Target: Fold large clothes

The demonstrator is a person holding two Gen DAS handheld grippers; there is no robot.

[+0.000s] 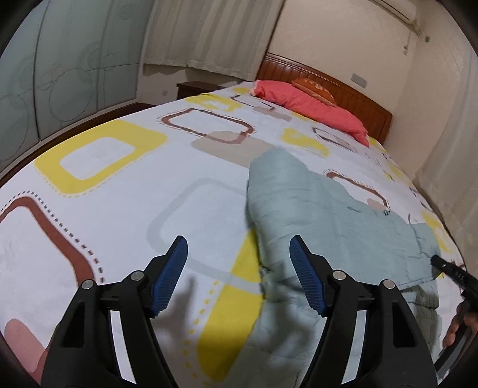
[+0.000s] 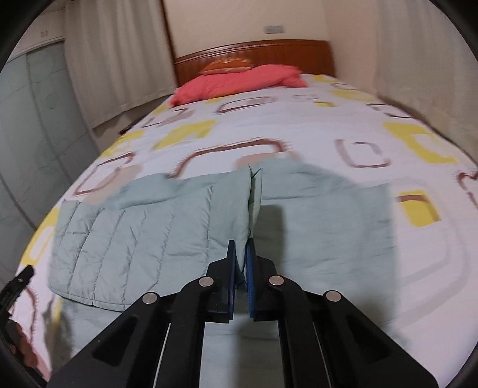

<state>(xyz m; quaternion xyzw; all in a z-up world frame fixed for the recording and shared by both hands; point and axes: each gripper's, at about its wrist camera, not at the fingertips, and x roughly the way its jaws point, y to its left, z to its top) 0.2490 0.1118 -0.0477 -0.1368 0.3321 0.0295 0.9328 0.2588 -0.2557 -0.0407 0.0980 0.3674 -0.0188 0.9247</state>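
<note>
Right tongs (image 2: 241,253) pinch the quilted jacket's (image 2: 134,232) edge; left tongs (image 1: 239,253) spread, jacket beside them.

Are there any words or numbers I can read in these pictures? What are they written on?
None can be read for sure.
Right gripper: small pale marks on its black body, too blurred to read.
Orange cushion: a stitched pattern, no letters I can make out.
Wall plate: too small and blurred to tell if anything is printed.
Pale green jacket, bedsheet: no writing, only shapes.
</note>
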